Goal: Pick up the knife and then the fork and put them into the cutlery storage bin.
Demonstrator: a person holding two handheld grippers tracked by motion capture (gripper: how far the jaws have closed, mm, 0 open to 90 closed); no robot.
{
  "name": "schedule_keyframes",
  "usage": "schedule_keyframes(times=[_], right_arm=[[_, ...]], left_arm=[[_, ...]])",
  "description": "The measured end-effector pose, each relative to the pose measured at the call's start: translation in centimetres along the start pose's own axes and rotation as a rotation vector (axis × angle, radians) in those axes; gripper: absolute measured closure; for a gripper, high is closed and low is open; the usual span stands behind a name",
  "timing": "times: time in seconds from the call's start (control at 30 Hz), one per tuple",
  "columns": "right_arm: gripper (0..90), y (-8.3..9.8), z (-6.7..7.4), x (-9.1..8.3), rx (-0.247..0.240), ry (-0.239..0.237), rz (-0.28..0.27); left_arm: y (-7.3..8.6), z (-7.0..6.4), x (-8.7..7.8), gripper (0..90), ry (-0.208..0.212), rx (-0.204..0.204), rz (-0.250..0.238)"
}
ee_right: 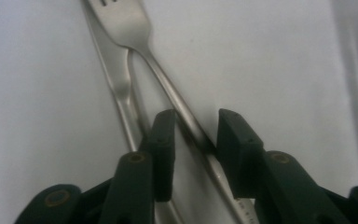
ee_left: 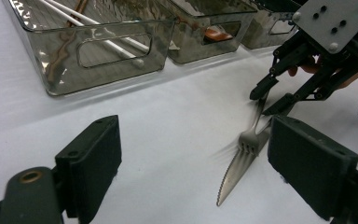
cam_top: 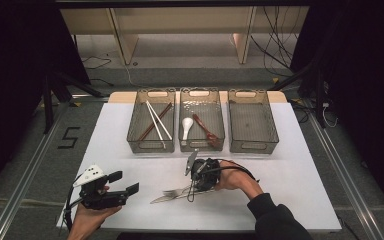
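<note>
High view: a steel fork (cam_top: 176,191) and a serrated knife (cam_top: 161,198) lie side by side near the table's (cam_top: 300,195) front edge, tips pointing left. Three grey bins (cam_top: 253,121) line the far edge.

Left gripper view: the left gripper (ee_left: 191,163) stands spread, holding nothing.

Right gripper view: the right gripper (ee_right: 193,140) straddles the fork's handle, jaws part closed, with a small gap visible.

The left hand-held gripper (cam_top: 122,184) sits near the worktop's front-left corner, lying level in an upturned palm, its jaws spread wide. The right hand-held gripper (cam_top: 192,187) points down near the middle of the worktop's front edge, wrist bent, jaws narrowed but with a gap between them.
</note>
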State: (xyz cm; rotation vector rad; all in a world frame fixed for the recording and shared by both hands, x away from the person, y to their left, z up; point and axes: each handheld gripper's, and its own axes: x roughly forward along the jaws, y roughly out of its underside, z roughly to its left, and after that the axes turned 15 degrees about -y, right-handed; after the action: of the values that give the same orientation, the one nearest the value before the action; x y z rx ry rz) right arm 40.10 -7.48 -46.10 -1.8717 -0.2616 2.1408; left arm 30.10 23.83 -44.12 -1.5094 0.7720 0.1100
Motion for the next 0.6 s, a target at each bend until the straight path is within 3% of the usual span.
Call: schedule_keyframes(times=[0.23,0.37,0.43,0.6], right_arm=[[74.7,-0.14,-0.36,0.02,0.020,0.013,-0.015],[83.8,-0.11,-0.58,-0.53,0.042,0.011,-0.033],[84.5,-0.05,-0.63,-0.57,0.057,0.034,-0.037],[84.4,0.06,-0.78,-0.59,0.064,0.032,-0.048]], left_arm=[[0.01,0.03,-0.04,17.1,0.000,-0.001,0.003],[0.01,-0.02,-0.01,17.1,-0.001,0.001,0.002],[0.02,-0.07,0.04,17.0,0.001,0.000,0.004],[0.02,-0.09,0.07,17.0,0.001,0.002,0.007]])
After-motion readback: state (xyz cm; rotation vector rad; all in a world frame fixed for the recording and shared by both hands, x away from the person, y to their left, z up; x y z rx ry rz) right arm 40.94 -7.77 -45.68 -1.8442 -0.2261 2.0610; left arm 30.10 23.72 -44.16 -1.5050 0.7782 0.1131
